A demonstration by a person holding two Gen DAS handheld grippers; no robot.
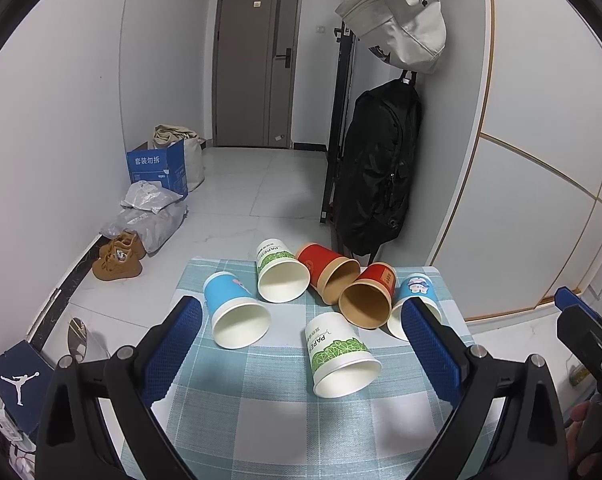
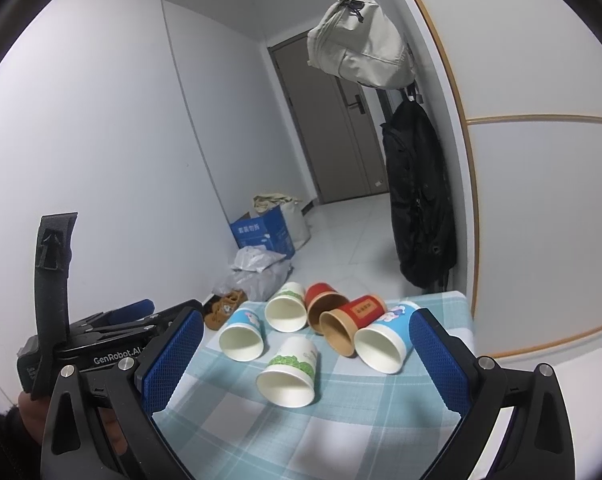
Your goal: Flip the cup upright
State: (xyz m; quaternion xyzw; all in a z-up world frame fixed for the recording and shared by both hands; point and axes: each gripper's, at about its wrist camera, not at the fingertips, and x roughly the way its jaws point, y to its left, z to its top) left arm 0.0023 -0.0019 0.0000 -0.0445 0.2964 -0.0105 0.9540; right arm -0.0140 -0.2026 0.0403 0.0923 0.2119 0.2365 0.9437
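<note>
Several paper cups lie on their sides on a blue checked tablecloth (image 1: pixel 261 420), mouths toward me. The nearest is a green-leaf cup (image 1: pixel 337 354), also in the right wrist view (image 2: pixel 291 372). Behind it lie a blue cup (image 1: pixel 233 312), another green-leaf cup (image 1: pixel 281 276), two red cups (image 1: pixel 333 276) (image 1: pixel 371 294) and a blue cartoon cup (image 1: pixel 411 292). My left gripper (image 1: pixel 301 336) is open and empty, held above the near cups. My right gripper (image 2: pixel 305 340) is open and empty, also above the cups. The left gripper's body shows at the left of the right wrist view.
The small table ends just beyond the cups, with tiled floor (image 1: pixel 261 184) behind. Brown shoes (image 1: pixel 119 256), grey parcels (image 1: pixel 149 216) and a blue box (image 1: pixel 157 168) sit along the left wall. A black backpack (image 1: pixel 377 168) and a beige bag (image 1: pixel 397 20) hang at right.
</note>
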